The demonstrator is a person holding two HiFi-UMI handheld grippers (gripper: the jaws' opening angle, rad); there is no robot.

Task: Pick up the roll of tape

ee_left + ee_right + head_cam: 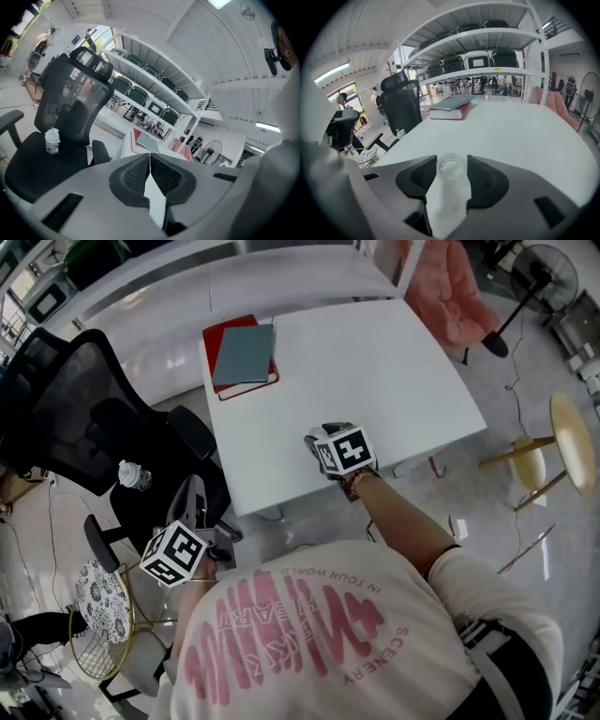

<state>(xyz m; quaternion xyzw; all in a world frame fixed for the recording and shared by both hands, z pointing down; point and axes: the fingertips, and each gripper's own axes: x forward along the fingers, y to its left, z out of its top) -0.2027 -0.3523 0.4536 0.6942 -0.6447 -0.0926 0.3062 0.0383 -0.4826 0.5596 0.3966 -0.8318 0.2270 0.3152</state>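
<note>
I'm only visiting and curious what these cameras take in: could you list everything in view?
table: one, white, centre of the head view.
roll of tape: one, clear, between the jaws of the right gripper, over the table.
books: two, grey-blue lying on red, table's far left corner.
office chair: one, black mesh, left of the table.
water bottle: one, clear, on the office chair's seat.
armchair: one, pink, beyond the table's far right corner.
fan: one, black, standing past the armchair.
shelving: one rack, white, holding dark items, behind the table.
left gripper: one, grey, shut and empty, near the office chair.
right gripper: one, grey, shut on the roll of tape.
</note>
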